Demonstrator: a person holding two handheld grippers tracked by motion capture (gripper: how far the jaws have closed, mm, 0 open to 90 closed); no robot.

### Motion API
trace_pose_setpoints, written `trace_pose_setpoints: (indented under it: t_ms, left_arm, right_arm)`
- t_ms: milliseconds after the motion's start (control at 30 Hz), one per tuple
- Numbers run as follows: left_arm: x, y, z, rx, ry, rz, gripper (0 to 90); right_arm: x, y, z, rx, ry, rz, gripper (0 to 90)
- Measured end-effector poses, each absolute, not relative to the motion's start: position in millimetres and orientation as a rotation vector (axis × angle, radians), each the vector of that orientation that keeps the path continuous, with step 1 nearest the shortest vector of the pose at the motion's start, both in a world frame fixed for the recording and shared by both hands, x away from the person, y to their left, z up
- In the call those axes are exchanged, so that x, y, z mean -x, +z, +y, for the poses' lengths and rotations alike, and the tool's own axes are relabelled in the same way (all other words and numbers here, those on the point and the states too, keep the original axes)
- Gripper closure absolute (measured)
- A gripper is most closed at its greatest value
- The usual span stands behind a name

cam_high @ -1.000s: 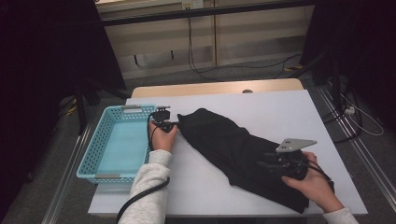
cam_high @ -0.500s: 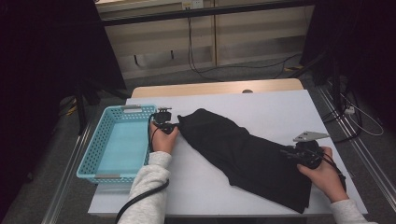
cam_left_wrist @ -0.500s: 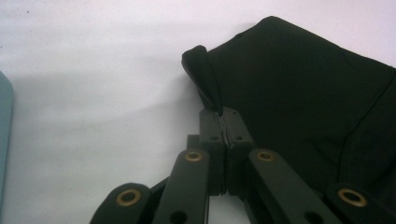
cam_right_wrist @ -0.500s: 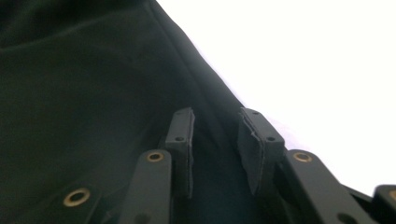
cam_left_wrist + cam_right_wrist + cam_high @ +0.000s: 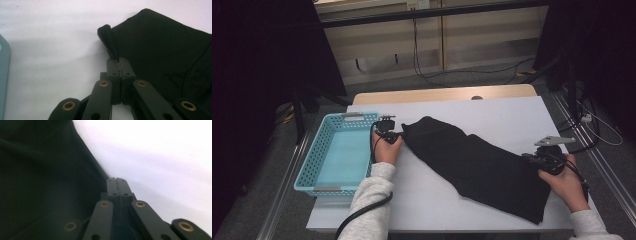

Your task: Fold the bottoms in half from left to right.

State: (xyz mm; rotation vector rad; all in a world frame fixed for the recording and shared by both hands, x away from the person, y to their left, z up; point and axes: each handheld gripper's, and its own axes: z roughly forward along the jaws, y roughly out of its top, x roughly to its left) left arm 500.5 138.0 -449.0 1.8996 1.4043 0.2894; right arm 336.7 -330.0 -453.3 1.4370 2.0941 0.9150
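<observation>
Worktop (image 5: 512, 115) in the high view carries one black cloth (image 5: 477, 165) laid slantwise and one blue basket (image 5: 312, 165) at its left; two tongs sit at the cloth's ends. Left tongs (image 5: 120, 65) pinch one cloth corner shut. Right tongs (image 5: 116, 182) have just closed at the cloth's edge; whether cloth is caught, I cannot tell.

White table (image 5: 512, 120) with wooden strip (image 5: 442, 94) along far edge. Grey carpet floor (image 5: 472, 75), black cables (image 5: 432, 75) trailing across. Beige wall panels (image 5: 482, 40) behind. Dark curtains (image 5: 257, 75) both sides, dim light.
</observation>
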Motion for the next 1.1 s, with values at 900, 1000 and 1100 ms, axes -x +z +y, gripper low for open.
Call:
trace_pose_setpoints:
  t_ms: [900, 1000, 1100]
  left_arm:
    - [-488.4, -408.3, 154.4, -1.727, 0.336, 1.420, 89.3]
    - [-486.7, -405.2, 151.7, -1.732, 0.308, 1.393, 89.3]
    - [-482.8, -407.1, 145.0, -1.748, 0.285, 1.333, 89.3]
  right_arm:
    - [-331.3, -454.0, -297.0, -1.367, 1.041, 2.148, 39.9]
    - [-330.9, -454.5, -293.7, -1.359, 1.049, 2.161, 38.6]
    - [-330.7, -455.0, -289.5, -1.350, 1.050, 2.171, 36.4]
